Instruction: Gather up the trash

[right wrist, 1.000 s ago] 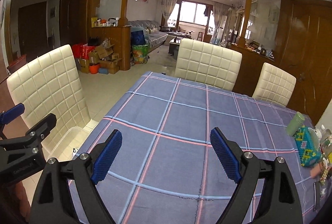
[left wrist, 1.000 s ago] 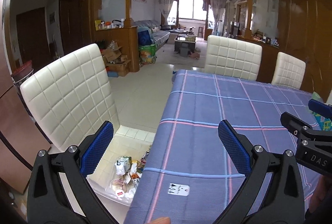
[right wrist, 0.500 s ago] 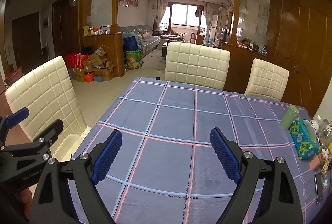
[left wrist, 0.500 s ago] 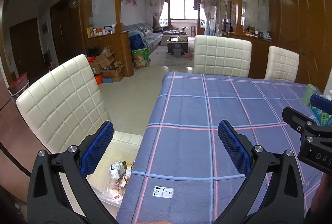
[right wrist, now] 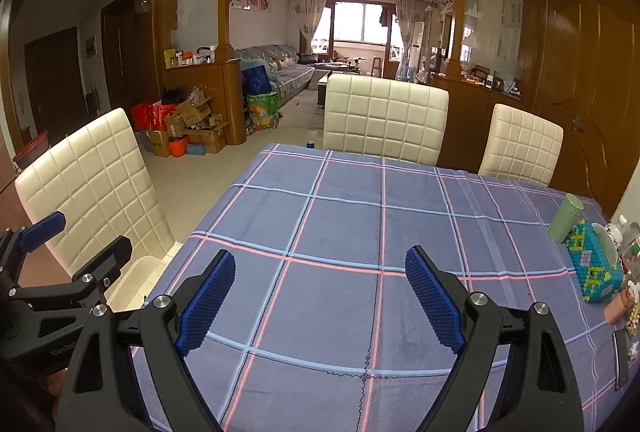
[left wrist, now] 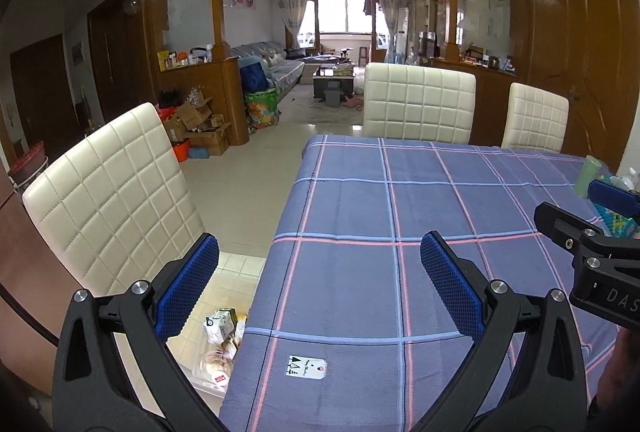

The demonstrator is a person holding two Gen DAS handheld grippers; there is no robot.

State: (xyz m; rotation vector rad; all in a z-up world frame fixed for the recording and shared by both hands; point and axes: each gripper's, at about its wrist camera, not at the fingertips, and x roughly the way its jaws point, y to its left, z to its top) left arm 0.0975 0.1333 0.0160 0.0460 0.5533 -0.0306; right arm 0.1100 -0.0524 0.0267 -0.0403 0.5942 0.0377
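Blue checked cloth covers the dining table [right wrist: 320, 232], which is bare across its middle; both the left gripper [left wrist: 319, 284] and the right gripper [right wrist: 320, 296] hover above it with jaws spread wide and nothing between them. What looks like trash [left wrist: 219, 344], a small carton and crumpled wrappers, lies in a clear bin [left wrist: 208, 386] on the white chair [left wrist: 112, 191] just beside the table's left edge. It probably handles light, soft and crushable; pinching a wrapper's bunched middle seems safest. No clear long axis shows in the jumbled pile
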